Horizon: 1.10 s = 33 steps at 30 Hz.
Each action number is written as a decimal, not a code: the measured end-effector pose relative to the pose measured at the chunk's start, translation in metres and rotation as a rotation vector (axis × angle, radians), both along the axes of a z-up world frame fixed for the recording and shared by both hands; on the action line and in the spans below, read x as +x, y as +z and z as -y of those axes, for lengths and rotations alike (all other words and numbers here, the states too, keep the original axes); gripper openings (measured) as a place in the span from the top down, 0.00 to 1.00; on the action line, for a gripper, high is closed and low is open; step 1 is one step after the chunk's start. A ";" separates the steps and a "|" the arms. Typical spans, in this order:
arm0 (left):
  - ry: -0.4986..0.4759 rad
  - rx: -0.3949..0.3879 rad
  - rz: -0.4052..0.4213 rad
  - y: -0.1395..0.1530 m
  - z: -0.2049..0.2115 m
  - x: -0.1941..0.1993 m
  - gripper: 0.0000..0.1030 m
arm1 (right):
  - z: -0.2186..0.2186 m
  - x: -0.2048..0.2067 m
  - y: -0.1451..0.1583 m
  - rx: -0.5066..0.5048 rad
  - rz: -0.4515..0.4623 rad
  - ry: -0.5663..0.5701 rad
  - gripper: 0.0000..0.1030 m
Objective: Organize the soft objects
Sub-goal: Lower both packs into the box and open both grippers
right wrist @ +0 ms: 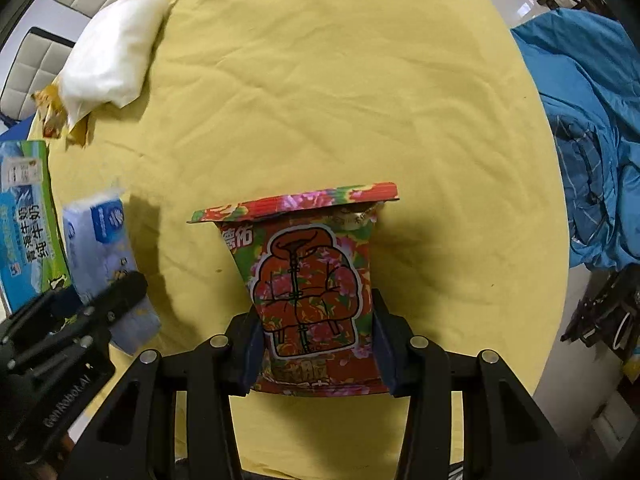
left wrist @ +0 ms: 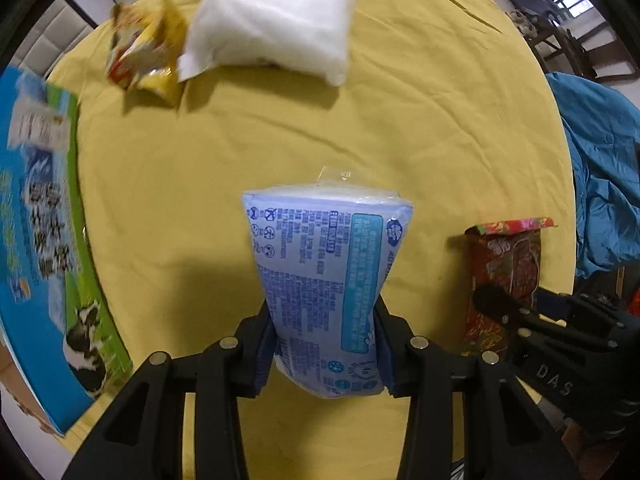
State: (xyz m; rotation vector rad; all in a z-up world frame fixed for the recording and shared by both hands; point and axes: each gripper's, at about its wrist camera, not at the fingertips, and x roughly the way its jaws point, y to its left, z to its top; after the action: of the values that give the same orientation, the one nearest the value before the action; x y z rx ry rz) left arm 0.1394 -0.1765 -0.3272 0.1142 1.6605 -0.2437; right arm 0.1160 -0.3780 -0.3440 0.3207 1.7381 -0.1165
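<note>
while both packs hang above the yellow cloth (left wrist: 400, 120), the step in hand looks like carrying them to a place with the other soft things, probably near the white pillow (left wrist: 276, 16) and the snack bag (left wrist: 144, 52) at the far edge. the left gripper (left wrist: 324, 344) is clamped on the blue pack (left wrist: 320, 280), its jaws squeezing the lower half so the top flares wide; the right gripper (right wrist: 316, 344) is clamped on the red pack (right wrist: 312, 296) the same way. both packs are soft, so i judge the hold should stay firm but not crush, and each should be set down flat before the jaws part, with the two grippers kept apart so they do not knock. the box (left wrist: 40, 240) at the left is a thing to steer round.

writing: the red pack bears "德佑" above a drawing of a flowered padded jacket. the box reads "牛奶" and shows a cow. the right gripper's body shows "das" in the left view, and the left gripper's shows "genrobot.ai" in the right view. the blue pack's small print is too fine to read.
</note>
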 end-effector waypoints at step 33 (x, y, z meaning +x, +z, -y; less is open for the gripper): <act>0.161 -0.036 0.498 0.234 -0.252 -0.042 0.62 | -0.290 -0.012 0.235 0.053 0.397 0.259 0.54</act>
State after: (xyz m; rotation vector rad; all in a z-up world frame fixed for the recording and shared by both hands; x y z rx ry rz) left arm 0.0976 0.0751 -0.0930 0.0105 1.1621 -0.1103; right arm 0.1035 -0.0881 -0.1088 0.1416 1.3749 0.1720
